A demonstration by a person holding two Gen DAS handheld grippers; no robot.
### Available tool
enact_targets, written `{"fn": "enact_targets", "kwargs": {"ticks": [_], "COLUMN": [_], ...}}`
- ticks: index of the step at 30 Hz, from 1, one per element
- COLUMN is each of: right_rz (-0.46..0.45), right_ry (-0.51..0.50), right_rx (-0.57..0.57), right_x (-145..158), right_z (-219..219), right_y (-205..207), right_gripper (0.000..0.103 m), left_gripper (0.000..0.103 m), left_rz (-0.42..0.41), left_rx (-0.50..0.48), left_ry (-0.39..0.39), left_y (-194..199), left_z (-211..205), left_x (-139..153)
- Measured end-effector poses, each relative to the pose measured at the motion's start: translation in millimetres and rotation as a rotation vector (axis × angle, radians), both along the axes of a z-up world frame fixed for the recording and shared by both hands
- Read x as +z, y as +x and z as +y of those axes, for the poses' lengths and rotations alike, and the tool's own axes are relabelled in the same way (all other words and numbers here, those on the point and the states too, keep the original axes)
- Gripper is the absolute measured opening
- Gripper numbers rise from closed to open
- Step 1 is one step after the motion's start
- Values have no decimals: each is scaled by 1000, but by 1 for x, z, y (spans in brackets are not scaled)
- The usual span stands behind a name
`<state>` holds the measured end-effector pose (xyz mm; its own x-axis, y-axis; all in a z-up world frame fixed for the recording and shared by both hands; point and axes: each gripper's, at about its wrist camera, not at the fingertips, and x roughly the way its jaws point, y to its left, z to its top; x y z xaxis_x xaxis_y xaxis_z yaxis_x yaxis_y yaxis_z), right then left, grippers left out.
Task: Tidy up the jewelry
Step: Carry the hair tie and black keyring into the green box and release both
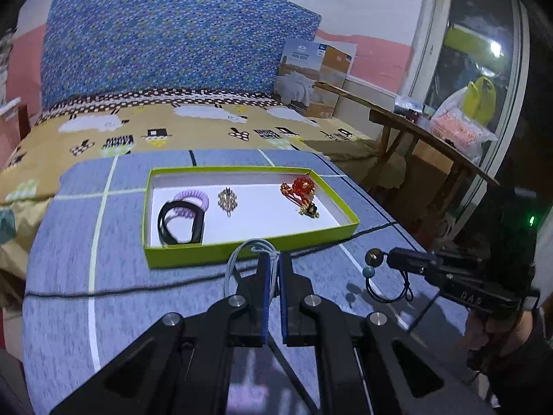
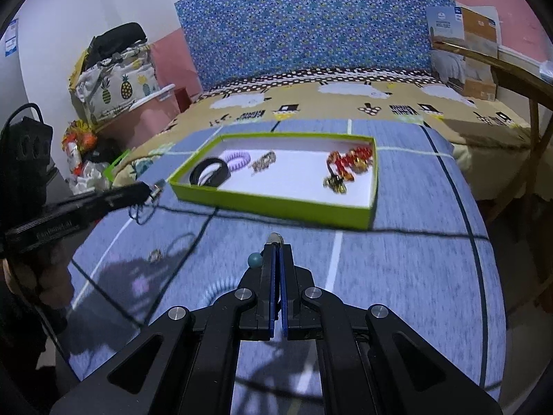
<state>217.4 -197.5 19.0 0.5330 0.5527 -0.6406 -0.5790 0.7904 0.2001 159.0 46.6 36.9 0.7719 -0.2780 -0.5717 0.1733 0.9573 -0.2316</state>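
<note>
Since the tray [image 1: 179,254] lies just ahead of both grippers, the pieces are held raised for dropping in. A pale cord loop [image 1: 238,259] is clamped in the left gripper [image 1: 274,263]; a beaded cord [image 1: 375,266] is pinched by the right gripper [image 2: 276,245], its beads dangling beside the tips.

Tray [image 1: 242,247]: on the counter [image 1: 138,311], ahead of both claws; bed [image 1: 172,131] behind it.
In tray, left end: band [image 1: 179,223] overlapping coiled tie [image 1: 193,197].
In tray, middle: brooch [image 1: 228,200], apart from the rest.
In tray, right end: beaded ornament [image 1: 302,186], small clip [image 1: 309,210] just before it.
Left claw [image 1: 273,259]: near tray's front wall, cord loop [image 1: 238,259] pinched.
Right claw [image 1: 390,259]: right of the left one (beaded cord [image 1: 375,266] hanging from its tip).
Ring [image 2: 155,255]: on counter, between the claws.
</note>
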Motion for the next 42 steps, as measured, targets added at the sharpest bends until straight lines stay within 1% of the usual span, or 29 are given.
{"fn": "enact_targets", "kwargs": {"ticks": [8,12,17,22,26,33,34,36,37,38,40,42], "right_rz": [-5,9,41,89,115,132,131,124,119,112,98,89], "right_ry": [41,49,30,-10,-39,-68,-73,-78,-80,-81,-85,-85], "right_rx": [-2,-12,-23,-35,-42,-45,-45,-43,-40,-37,-36,-37], "right_x": [13,12,0,-22,-34,-41,-41,-39,-38,-37,-34,-31], "right_z": [15,24,36,43,44,43,42,43,43,43,42,41], "right_y": [45,71,100,121,130,133,132,131,130,129,125,121], "right_gripper": [2,2,2,2,2,2,3,9,14,18,22,22], "left_gripper": [5,5,5,5,5,6,6,7,9,15,20,20], "left_rz": [-3,-1,34,89,135,170,173,176,175,173,168,160], "left_rx": [-13,-12,-3,-3,-3,-8,-11,-15,-18,-19,-19,-18], "left_ry": [72,104,137,164,183,181,181,182,182,181,171,158], "left_y": [41,65,91,109,118,121,121,121,120,120,117,112], "left_z": [-10,-12,-12,-15,-17,-20,-21,-22,-23,-23,-21,-19], "left_x": [2,1,-11,-30,-42,-50,-50,-49,-49,-48,-46,-42]}}
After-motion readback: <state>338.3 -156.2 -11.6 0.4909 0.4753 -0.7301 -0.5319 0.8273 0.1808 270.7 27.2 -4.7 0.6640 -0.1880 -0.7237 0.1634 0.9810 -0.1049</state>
